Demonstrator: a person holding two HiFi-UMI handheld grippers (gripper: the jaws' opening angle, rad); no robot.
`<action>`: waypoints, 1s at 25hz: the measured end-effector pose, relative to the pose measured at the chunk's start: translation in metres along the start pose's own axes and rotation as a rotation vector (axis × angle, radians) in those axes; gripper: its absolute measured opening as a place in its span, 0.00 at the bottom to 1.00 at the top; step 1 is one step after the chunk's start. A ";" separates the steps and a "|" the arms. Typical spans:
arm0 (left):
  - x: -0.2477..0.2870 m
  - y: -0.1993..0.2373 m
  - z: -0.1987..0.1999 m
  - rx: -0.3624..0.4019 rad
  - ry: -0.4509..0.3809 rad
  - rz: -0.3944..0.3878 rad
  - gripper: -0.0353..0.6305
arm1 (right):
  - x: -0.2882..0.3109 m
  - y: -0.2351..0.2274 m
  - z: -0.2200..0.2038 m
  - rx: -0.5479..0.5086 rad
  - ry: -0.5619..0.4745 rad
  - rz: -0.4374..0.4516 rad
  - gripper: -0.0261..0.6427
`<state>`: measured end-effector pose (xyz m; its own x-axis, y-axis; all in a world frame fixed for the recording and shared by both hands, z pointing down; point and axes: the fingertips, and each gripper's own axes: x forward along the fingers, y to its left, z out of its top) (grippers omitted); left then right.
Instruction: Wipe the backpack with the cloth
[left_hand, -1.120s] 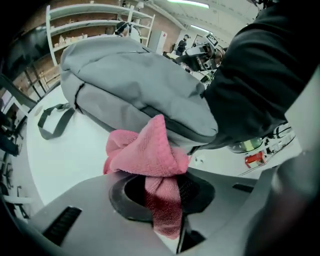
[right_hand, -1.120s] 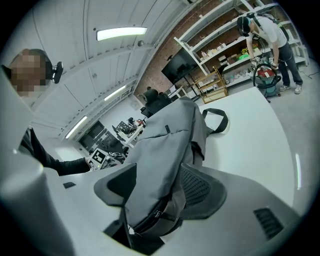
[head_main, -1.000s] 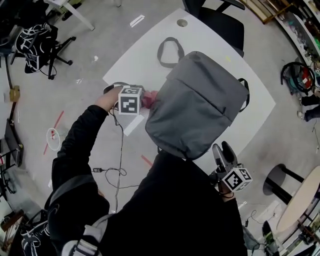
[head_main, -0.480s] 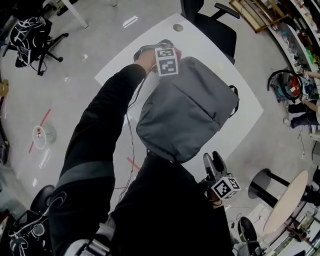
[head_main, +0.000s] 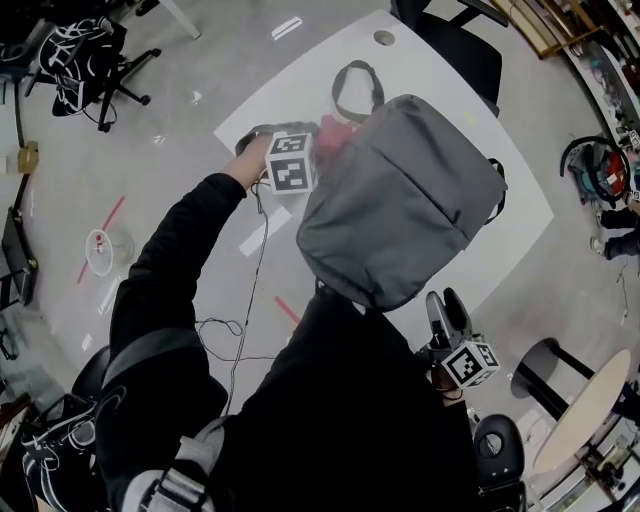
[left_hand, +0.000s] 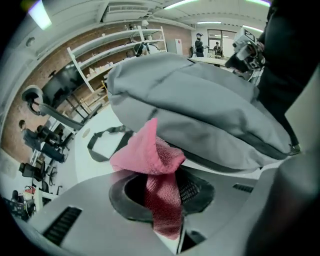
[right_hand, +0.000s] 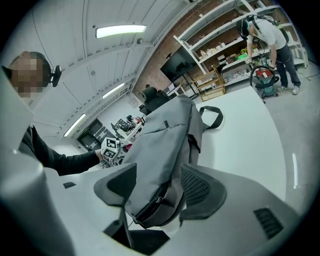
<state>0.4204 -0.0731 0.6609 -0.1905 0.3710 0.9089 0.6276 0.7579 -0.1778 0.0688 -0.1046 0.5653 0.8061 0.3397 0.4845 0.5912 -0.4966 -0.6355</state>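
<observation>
**Pink cloth held against a grey backpack on a white desk**

Head view from above: grey backpack (head_main: 400, 200) at centre right of the frame. Lying slantwise on a white desk (head_main: 300, 85), one end toward the upper right, the other toward the lower middle, close to the person's dark torso. Black strap loop (head_main: 355, 90) flat on the desk, just above the backpack's upper left corner.

Left gripper (left_hand: 161, 197) in the upper middle of the head view. Carried on a black-sleeved arm reaching up from the lower left, marker cube facing the camera. Fingers (left_hand: 125, 200) closed on a pink cloth (left_hand: 147, 150). In the left gripper view, a strip of cloth pinched between the two dark pads, with the loose end folded over above them and lying against the backpack's grey side. In the head view, only a small pink patch of cloth at the backpack's upper left edge.

Right gripper (right_hand: 157, 190) at the lower right of the head view, pointing up at the backpack's lower end. Fingers (right_hand: 200, 187) clamped on that end in the right gripper view, with grey fabric and a zip filling the gap between the pads.

Thin cable (head_main: 252, 260) trailing from the left gripper down toward the floor. Black office chair (head_main: 465, 55) at the upper right, beyond the desk.
</observation>
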 end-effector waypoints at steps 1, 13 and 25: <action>-0.003 -0.022 -0.012 -0.002 0.011 -0.025 0.21 | 0.003 0.002 -0.002 0.000 0.008 0.013 0.47; -0.056 -0.262 -0.035 -0.190 -0.012 -0.200 0.21 | 0.031 0.030 -0.014 -0.057 0.119 0.161 0.47; -0.160 -0.249 0.210 -0.662 -0.734 -0.188 0.21 | -0.036 0.122 0.043 -0.578 0.054 0.630 0.47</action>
<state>0.1355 -0.2085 0.4805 -0.6080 0.6840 0.4032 0.7900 0.4703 0.3933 0.1133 -0.1426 0.4445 0.9690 -0.1677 0.1816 -0.0839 -0.9142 -0.3964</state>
